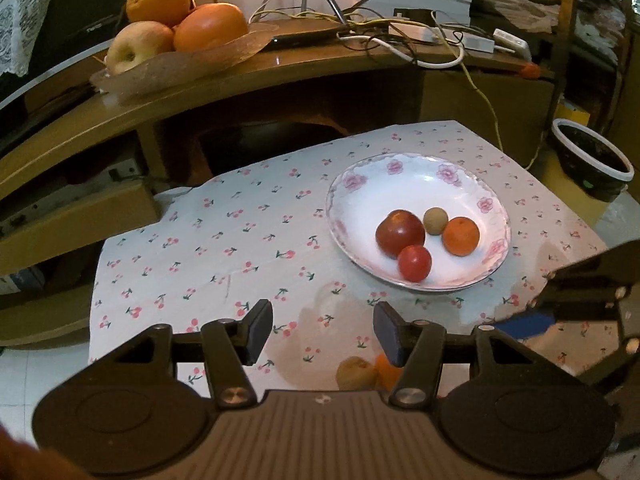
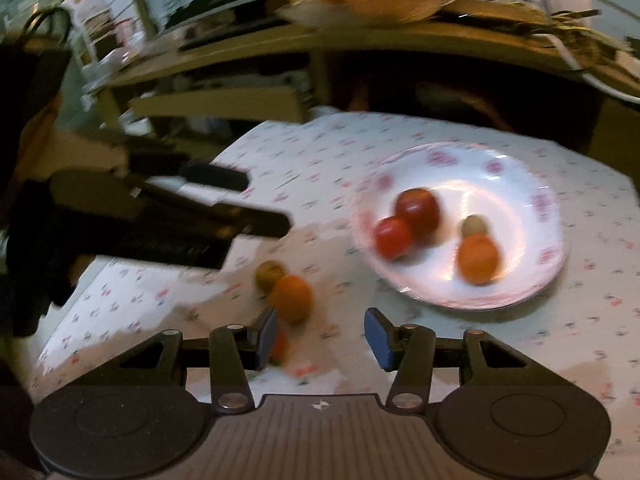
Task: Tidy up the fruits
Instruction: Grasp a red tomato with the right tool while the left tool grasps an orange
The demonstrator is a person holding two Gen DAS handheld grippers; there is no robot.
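Note:
A white floral plate point(image 1: 416, 178) point(image 2: 532, 276) on the cherry-print cloth holds a dark red fruit point(image 1: 399, 233), a small red tomato point(image 1: 414, 263), a small tan fruit point(image 1: 435, 221) and a small orange point(image 1: 461, 236). On the cloth near the front lie a tan fruit point(image 1: 354, 372) point(image 2: 270, 274) and an orange point(image 2: 291, 297), with another small orange piece point(image 2: 280, 346) beside the right gripper's left finger. My left gripper point(image 1: 323, 330) is open and empty above the cloth. My right gripper point(image 2: 320, 334) is open and empty; its view is blurred.
A wooden shelf behind the table carries a tray point(image 1: 176, 68) with two oranges and an apple, plus cables and a power strip point(image 1: 420, 34). A dark pot point(image 1: 592, 160) stands at the right. The left gripper shows in the right wrist view point(image 2: 236, 200).

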